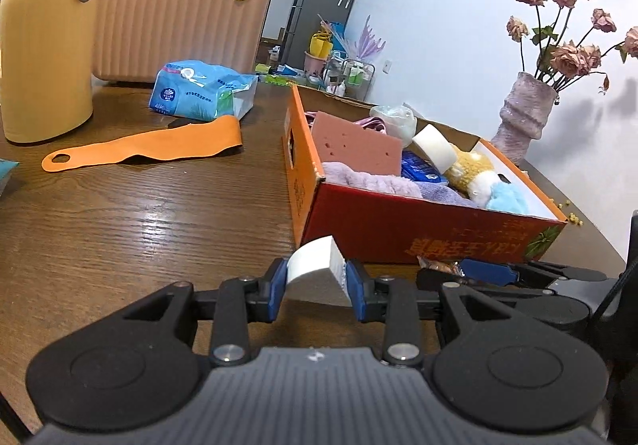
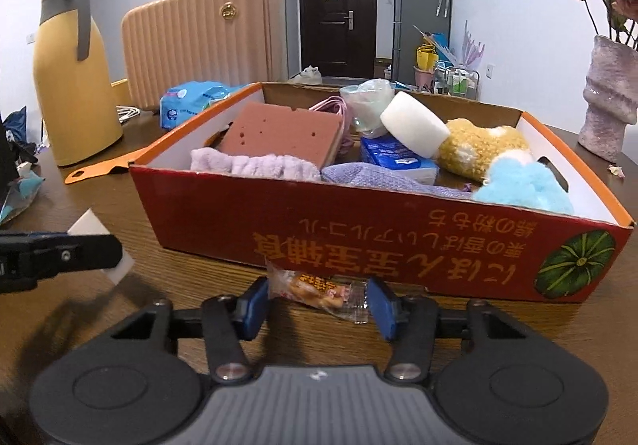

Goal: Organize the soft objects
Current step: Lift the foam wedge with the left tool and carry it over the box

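Left fingers [image 1: 317,287] clamped on one white sponge block [image 1: 315,265]; right fingers [image 2: 317,299] barely apart around one snack packet [image 2: 319,291].

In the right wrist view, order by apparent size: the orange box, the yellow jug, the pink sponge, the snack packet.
Largest to smallest as they look:
1. orange box
2. yellow jug
3. pink sponge
4. snack packet; it lies nearest the camera, so its true size is unsure.

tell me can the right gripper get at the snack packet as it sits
Probably yes. The snack packet lies on the table just in front of the box, already between the right gripper fingers, with nothing over it. The left gripper holds its sponge off to the side.
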`<state>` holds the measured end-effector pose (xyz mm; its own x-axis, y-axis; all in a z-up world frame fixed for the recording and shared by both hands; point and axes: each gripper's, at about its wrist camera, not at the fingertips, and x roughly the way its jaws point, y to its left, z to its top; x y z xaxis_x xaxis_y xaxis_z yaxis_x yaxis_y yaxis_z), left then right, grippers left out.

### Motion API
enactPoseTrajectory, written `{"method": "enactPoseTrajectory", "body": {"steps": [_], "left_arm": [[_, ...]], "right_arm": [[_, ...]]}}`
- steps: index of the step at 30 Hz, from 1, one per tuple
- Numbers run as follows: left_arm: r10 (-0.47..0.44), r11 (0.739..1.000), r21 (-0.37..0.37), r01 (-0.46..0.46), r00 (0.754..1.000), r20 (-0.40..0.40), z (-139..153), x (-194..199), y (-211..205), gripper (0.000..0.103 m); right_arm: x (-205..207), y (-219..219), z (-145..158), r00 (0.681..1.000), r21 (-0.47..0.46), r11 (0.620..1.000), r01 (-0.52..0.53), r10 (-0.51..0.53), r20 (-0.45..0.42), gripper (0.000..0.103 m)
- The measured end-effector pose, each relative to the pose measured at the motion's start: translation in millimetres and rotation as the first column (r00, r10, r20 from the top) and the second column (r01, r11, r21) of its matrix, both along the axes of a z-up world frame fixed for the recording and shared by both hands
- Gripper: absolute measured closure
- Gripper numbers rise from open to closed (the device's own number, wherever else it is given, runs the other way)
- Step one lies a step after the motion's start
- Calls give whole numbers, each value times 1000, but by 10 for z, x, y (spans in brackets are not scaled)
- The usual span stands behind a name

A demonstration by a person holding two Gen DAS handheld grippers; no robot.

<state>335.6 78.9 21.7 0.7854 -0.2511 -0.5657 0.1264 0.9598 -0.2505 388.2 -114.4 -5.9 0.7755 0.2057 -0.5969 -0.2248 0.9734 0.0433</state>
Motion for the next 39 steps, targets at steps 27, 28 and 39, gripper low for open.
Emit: {"method": "enactPoseTrajectory", "body": {"steps": [27, 28, 39], "left_arm": [[-123, 990, 80, 115, 988, 93, 496, -1119, -809, 70], [-128, 989, 85, 120, 987, 97, 510, -1155, -851, 70], [-158, 982, 116, 147, 982, 99, 561, -1183, -1069, 70]], "right_arm": [[-1575, -1059, 577, 985, 117, 993, 23, -42, 167, 68], [-1624, -1105, 592, 984, 123, 992, 25, -46, 174, 68], [-1712, -1375, 614, 980, 160, 986, 40, -70, 188, 68]]}}
